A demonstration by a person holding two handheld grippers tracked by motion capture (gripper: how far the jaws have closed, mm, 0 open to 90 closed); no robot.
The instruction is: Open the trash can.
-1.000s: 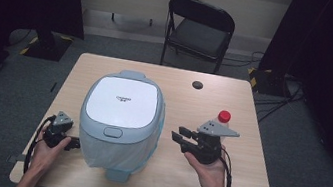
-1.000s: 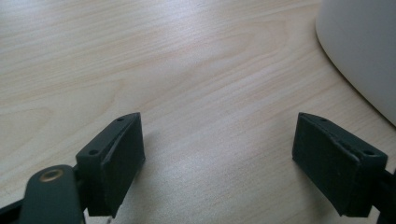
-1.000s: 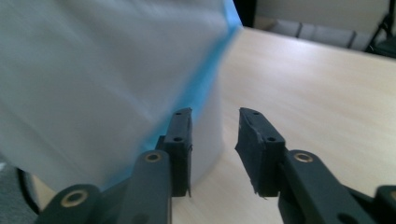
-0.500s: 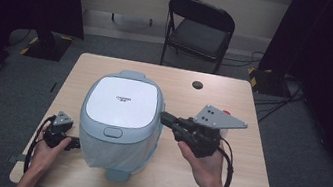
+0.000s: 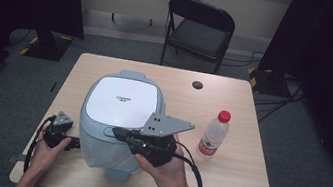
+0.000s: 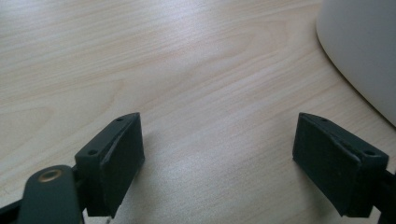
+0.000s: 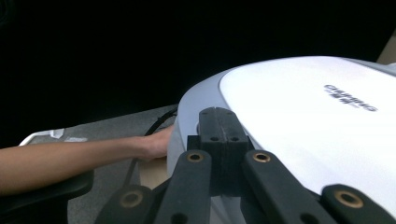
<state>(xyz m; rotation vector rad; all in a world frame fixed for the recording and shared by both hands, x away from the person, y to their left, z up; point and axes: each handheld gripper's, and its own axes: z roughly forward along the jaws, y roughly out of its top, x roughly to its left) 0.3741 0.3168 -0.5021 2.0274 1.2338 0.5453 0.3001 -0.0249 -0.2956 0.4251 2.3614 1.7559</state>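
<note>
High view: pale wooden table (image 5: 241,186), grey carpet (image 5: 315,162), black chair (image 5: 198,30); left fingers (image 6: 116,154) wide, right fingers (image 7: 219,126) shut, empty.

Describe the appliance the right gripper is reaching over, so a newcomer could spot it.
On the wooden table, left of centre, sits the rice cooker. It is the largest item there: a rounded pale blue-grey body with a flat white lid, unlike the slim red-capped bottle beside it.

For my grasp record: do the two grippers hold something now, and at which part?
Nothing is held. The right gripper is shut empty over the rice cooker lid; the left gripper is open over the table.
</note>
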